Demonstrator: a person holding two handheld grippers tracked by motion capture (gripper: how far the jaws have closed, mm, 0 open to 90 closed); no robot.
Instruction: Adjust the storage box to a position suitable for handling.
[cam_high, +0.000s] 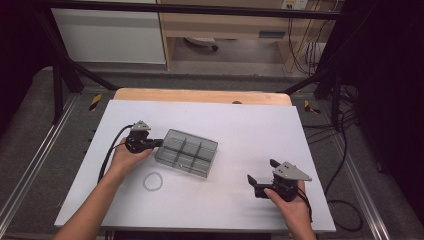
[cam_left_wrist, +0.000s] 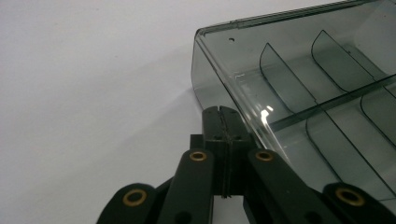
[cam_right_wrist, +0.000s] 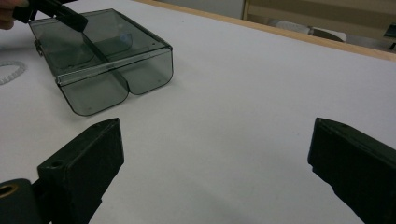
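Right gripper (cam_high: 261, 180): nearest the high camera, low at the right of the counter (cam_high: 260, 130); fingers (cam_right_wrist: 84, 163) spread wide with nothing between them, resting well apart from the work.
Left gripper (cam_high: 156, 143): fingers (cam_left_wrist: 223, 122) pressed together, tips at the left short wall of the box; nothing pinched that can be seen.
Task thing: smoky transparent divided box (cam_high: 186, 152), open-topped, with six compartments, all empty as far as can be told, standing on the white counter left of centre.
Contact: in the left gripper view the closed tips lie against the outside of the near wall, just below its rim; touching or a hair off cannot be settled.
Long axis: runs from the left gripper away toward the counter's middle and right, slightly skewed to the counter's edges; the fingers point along it.
Nearer hand: left, by a wide margin; the box lies up and to the left of the right gripper.
Other item: pale beaded ring (cam_high: 153, 181), possibly a bracelet, on the counter just in front of the box, apart from it, near the left forearm.
Judgement: closed tips set end-on against a short wall suit a push along the long axis; an off-centre push would likely swing the box.
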